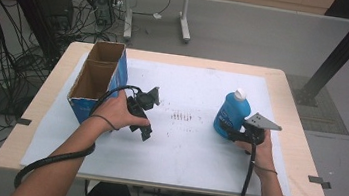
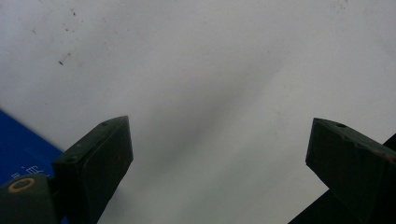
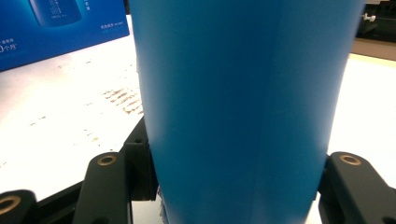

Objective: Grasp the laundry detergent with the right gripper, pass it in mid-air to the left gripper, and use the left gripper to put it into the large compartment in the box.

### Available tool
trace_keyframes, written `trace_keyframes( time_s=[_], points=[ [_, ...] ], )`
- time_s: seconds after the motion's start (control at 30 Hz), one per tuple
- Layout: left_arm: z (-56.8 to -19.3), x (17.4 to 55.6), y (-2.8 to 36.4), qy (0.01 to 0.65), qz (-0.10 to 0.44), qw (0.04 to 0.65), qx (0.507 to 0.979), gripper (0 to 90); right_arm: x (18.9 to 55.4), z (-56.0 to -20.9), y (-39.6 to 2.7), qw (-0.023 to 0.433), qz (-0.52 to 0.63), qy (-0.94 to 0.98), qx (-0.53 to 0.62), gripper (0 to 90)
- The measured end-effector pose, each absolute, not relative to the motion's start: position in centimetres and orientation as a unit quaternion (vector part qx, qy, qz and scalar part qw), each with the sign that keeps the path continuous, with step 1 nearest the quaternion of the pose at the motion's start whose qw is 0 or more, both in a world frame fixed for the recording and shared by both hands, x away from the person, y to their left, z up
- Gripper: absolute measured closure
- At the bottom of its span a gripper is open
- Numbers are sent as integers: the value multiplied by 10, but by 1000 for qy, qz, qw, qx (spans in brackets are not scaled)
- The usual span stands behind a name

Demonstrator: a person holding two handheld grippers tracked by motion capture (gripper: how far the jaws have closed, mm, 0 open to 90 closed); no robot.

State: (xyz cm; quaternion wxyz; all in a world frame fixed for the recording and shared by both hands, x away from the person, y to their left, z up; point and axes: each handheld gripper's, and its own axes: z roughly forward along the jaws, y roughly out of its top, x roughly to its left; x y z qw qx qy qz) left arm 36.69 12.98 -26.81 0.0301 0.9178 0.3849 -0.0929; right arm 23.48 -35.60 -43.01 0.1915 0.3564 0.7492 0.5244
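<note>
At table right I've got the right gripper [image 1: 231, 130] clamped low on the upright blue plastic bottle with white cap [image 1: 231, 114], probably slick and top-heavy; left gripper [image 2: 219, 158] gapes empty.

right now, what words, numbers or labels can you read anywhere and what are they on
"0个月" in white, cut off at the picture's left edge, on the blue side of the cardboard box, seen in the right gripper view.
More small white print on that box side and on the bottle pictured there: too small and blurred to read.
Blue bottle held in the right claw: label unreadable.
</note>
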Motion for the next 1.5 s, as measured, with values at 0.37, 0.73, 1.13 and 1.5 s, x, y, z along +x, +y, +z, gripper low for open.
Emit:
trace_keyframes(
  time_s=[0.37, 0.73, 1.13, 1.5],
  points=[
    [-267, 367, 131, 385, -91, 30, 918, 78, 234, -431, -356, 193, 525, 748, 356, 414],
    [-267, 367, 129, 383, -91, 30, 919, 78, 234, -432, -356, 193, 527, 747, 357, 413],
    [-265, 368, 128, 383, -89, 30, 919, 78, 233, -432, -356, 193, 527, 747, 356, 413],
    [-265, 368, 131, 384, -90, 28, 919, 77, 233, -430, -355, 198, 524, 751, 350, 414]
  ],
)
